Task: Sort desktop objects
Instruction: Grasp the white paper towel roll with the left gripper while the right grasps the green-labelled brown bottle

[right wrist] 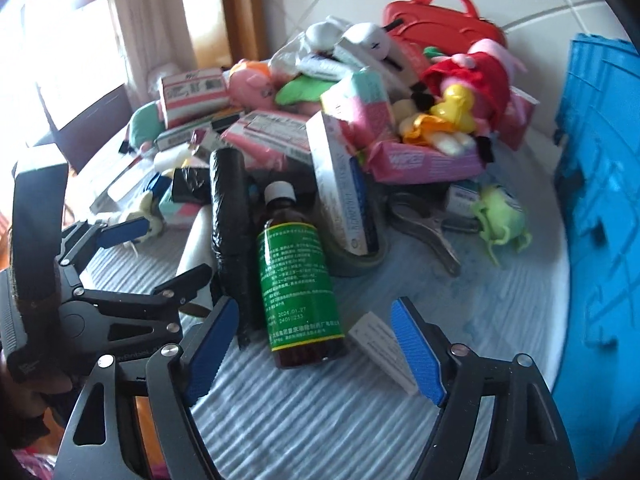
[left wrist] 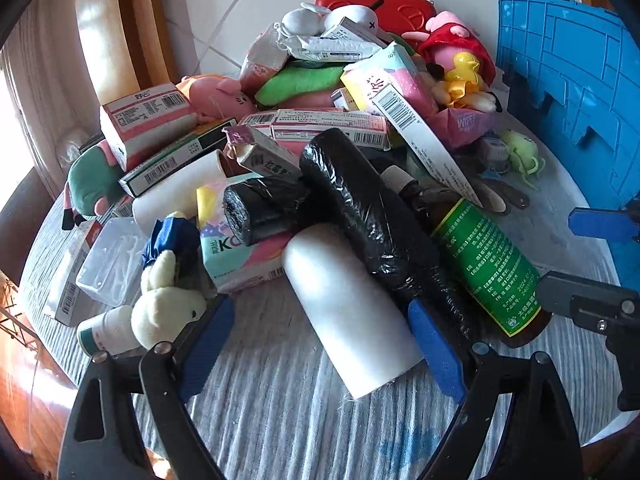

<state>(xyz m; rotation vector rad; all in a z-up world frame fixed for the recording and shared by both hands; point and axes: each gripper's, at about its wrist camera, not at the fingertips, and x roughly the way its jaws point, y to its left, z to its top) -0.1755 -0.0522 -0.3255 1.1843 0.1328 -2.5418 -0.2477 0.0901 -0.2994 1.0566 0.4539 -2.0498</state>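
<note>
A heap of boxes, plush toys and rolls covers the table. In the left wrist view my left gripper (left wrist: 324, 344) is open, its blue pads either side of a white roll (left wrist: 348, 316) lying toward me. A long black roll (left wrist: 372, 220) leans across the white roll. A brown bottle with a green label (left wrist: 488, 264) lies to the right. In the right wrist view my right gripper (right wrist: 316, 344) is open, with the green-label bottle (right wrist: 296, 276) lying just ahead between its fingers. The left gripper (right wrist: 120, 236) shows at left there, around the white roll (right wrist: 196, 252).
A blue crate (left wrist: 568, 88) stands at the right, also in the right wrist view (right wrist: 600, 208). A red case (left wrist: 380, 4) sits at the back of the heap. A small white box (right wrist: 380, 344) lies by my right finger. A clear plastic box (left wrist: 112, 264) and a cream plush (left wrist: 164, 304) lie left.
</note>
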